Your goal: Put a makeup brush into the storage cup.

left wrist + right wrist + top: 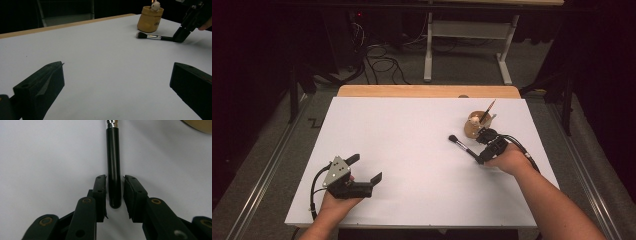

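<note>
Your left gripper [366, 169] rests low on the white table [402, 150], near its front left part, with its jaws spread wide and nothing between them; in the left gripper view the two black jaws stand far apart at either side over bare white surface. Well to the right, the brush [460, 144] lies flat on the table with its bristle head pointing left and its black handle running back toward your right hand. Your right gripper [479, 159] sits at the handle's end: in the right gripper view the handle [113, 170] lies between the two jaws, which are narrow and close on either side, with thin gaps showing, so not clamped. Just behind the brush stands the tan cup [473, 127], with a pencil [488, 110] sticking out.
</note>
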A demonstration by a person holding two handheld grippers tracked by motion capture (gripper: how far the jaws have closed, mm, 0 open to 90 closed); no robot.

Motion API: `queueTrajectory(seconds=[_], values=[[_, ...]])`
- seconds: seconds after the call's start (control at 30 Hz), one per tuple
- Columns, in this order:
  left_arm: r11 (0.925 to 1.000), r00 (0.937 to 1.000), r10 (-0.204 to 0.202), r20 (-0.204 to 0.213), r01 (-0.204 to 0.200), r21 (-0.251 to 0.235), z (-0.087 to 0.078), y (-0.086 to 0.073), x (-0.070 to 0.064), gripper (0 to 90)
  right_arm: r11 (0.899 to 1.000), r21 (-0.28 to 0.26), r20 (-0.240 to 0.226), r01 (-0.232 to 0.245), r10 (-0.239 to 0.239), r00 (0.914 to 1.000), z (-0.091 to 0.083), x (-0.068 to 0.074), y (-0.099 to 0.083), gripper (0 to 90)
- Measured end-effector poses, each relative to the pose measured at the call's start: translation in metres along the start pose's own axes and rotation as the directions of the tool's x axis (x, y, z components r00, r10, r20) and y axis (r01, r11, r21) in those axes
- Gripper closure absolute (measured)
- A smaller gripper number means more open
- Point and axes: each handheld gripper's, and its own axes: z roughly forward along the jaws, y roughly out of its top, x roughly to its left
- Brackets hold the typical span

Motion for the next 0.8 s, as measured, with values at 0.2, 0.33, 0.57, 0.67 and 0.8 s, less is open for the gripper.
queueTrajectory(seconds=[0.2, 0.33, 0.57, 0.67, 0.8], values=[[1.0000, 1.0000, 0.002, -0.001, -0.002, 0.001, -0.0005, 0.0002, 0.0008, 0.2, 1.000, 0.005, 0.009, 0.010, -0.010, 0.9999, 0.0012, 0.0005, 0.0008, 76.7], [1.0000, 1.0000, 0.001, -0.002, -0.001, -0.001, -0.0002, 0.0000, 0.0006, 0.2, 0.999, 0.006, 0.022, 0.049, -0.049, 0.9986, 0.0022, -0.0003, 0.0014, 78.1], [1.0000, 1.0000, 0.001, 0.001, -0.001, 0.005, 0.0003, 0.0000, -0.0006, 0.2, 0.999, 0.028, 0.048, 0.040, -0.041, 0.9980, 0.0042, 0.0060, 0.0029, 79.2], [1.0000, 1.0000, 0.001, 0.003, -0.001, 0.004, 0.0006, 0.0000, -0.0009, 0.2, 0.998, 0.025, 0.051, 0.062, -0.063, 0.9967, 0.0052, 0.0050, 0.0039, 80.2], [1.0000, 1.0000, -0.003, 0.003, 0.003, 0.003, 0.0003, 0.0002, -0.0010, 0.2, 0.998, 0.025, 0.043, 0.051, -0.052, 0.9977, 0.0056, 0.0032, 0.0044, 81.0]])
